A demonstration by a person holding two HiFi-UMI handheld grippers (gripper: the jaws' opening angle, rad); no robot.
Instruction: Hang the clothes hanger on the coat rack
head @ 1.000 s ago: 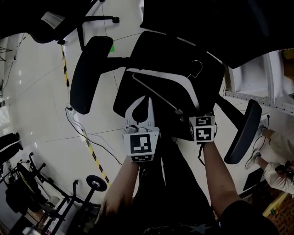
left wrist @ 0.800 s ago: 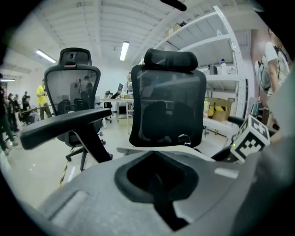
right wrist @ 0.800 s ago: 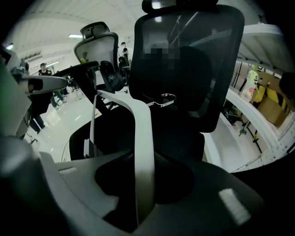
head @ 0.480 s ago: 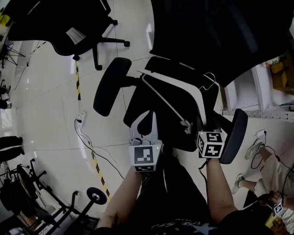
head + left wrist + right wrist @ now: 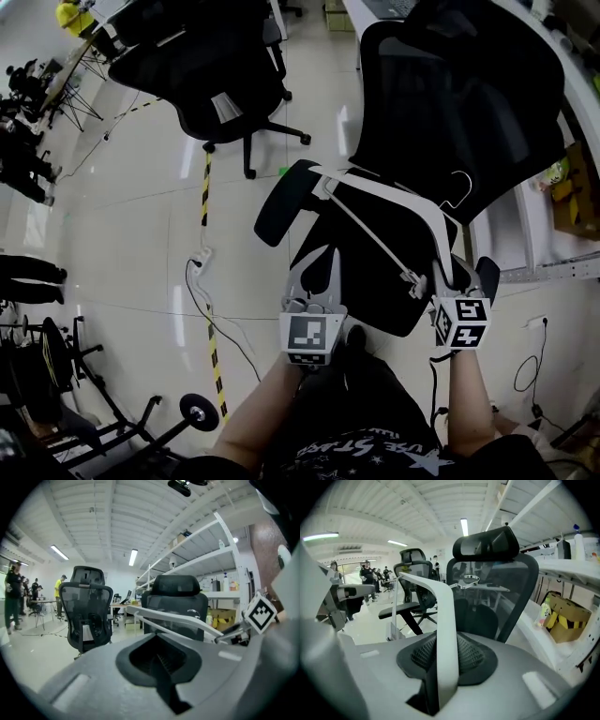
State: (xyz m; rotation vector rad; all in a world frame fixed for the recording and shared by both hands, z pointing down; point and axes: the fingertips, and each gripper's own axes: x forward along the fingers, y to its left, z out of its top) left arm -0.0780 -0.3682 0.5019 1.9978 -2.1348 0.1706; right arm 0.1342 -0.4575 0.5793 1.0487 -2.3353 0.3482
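A white clothes hanger (image 5: 386, 190) with a metal hook (image 5: 460, 190) and a thin lower bar hangs in the air over the black seat of an office chair (image 5: 450, 103). My right gripper (image 5: 444, 274) is shut on the hanger's near end. In the right gripper view the white arm (image 5: 444, 634) runs up between the jaws, with the hook (image 5: 468, 580) at its far end. My left gripper (image 5: 315, 255) is shut on nothing, just left of the hanger. The left gripper view shows the hanger (image 5: 180, 618) ahead of it. No coat rack shows in any view.
A second black chair (image 5: 220, 70) stands at the upper left. White shelving (image 5: 548, 272) runs along the right, with a yellow box (image 5: 562, 620) on it. Yellow-black tape (image 5: 208, 192) and a cable (image 5: 199, 298) cross the pale floor. People stand far left (image 5: 23, 159).
Both grippers have risen together with the hanger still in the right one. More of the chair's mesh back and the room beyond has come into view.
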